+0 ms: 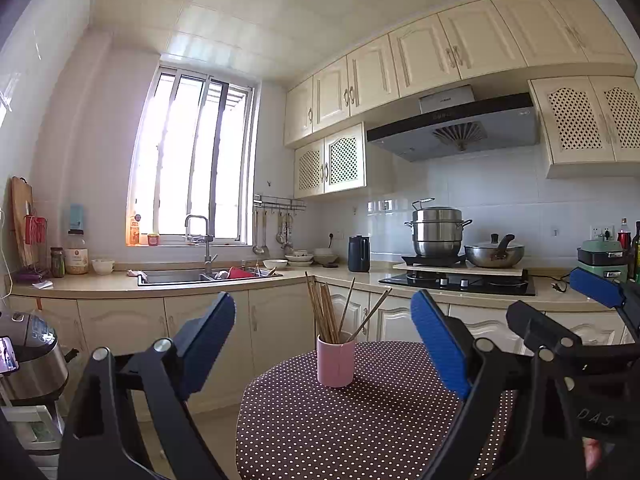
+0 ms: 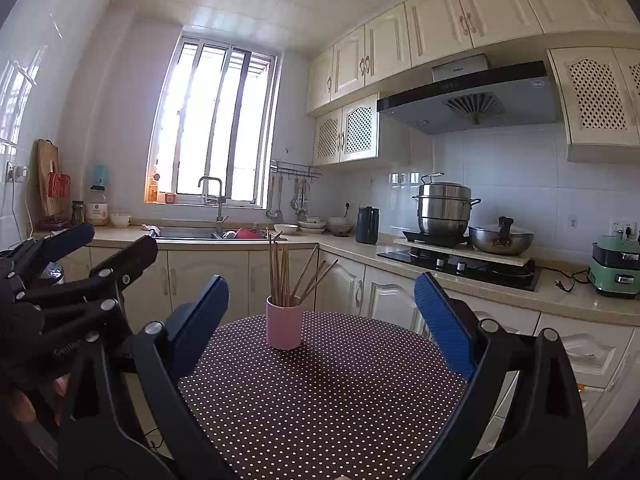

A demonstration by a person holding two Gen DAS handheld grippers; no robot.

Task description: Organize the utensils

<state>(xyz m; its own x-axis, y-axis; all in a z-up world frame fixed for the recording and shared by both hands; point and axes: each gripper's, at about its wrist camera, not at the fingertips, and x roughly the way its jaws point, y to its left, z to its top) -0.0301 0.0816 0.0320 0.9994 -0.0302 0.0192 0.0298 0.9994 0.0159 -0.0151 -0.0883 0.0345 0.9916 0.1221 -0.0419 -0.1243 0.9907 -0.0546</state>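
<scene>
While both stand wide, pink cup (image 1: 335,360) ahead of left gripper (image 1: 324,344), chopsticks (image 1: 324,312) upright.

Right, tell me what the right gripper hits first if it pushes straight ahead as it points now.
Probably the pink cup of chopsticks on the dotted table. It stands just left of centre between the open right gripper, with nothing in front of it, though depth is hard to judge.

Round table under brown polka-dot cloth (image 2: 320,392): bare all round, open approach from near edge. Only obstacle: upright pink cylindrical cup (image 2: 284,322) toward far edge, wooden chopsticks (image 2: 286,270) fanning above rim, leaning right.
</scene>
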